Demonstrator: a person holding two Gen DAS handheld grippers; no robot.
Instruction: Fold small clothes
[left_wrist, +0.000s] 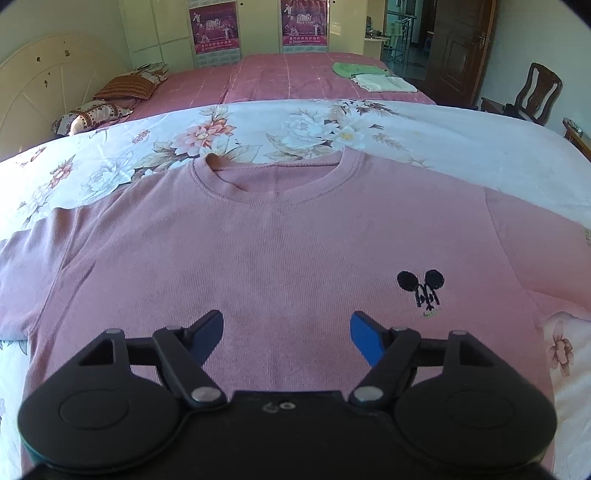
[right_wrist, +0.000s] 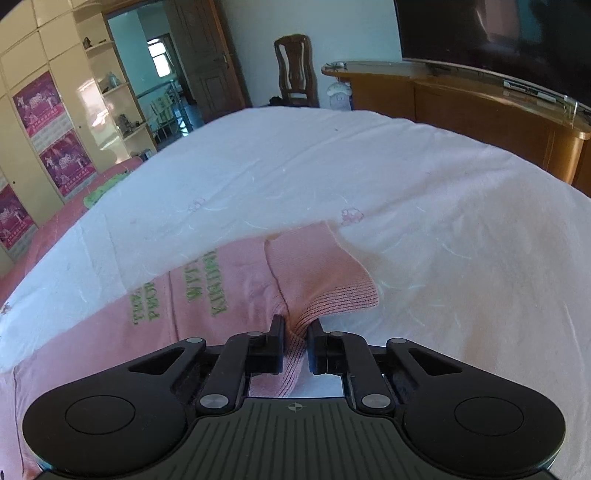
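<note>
Jaws of the right gripper (right_wrist: 296, 334) pinch the sleeve cuff (right_wrist: 332, 291) of a pink sweater (left_wrist: 258, 240) lying flat on the bed (left_wrist: 480, 129); the left gripper (left_wrist: 287, 332) hovers open above its chest.

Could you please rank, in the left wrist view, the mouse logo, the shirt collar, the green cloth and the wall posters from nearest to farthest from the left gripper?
From the left gripper:
1. Mouse logo, on the pink shirt just right of the fingers.
2. Shirt collar, straight ahead.
3. Green cloth, on the far pink bedspread, to the right.
4. Wall posters, on the back wall.
</note>
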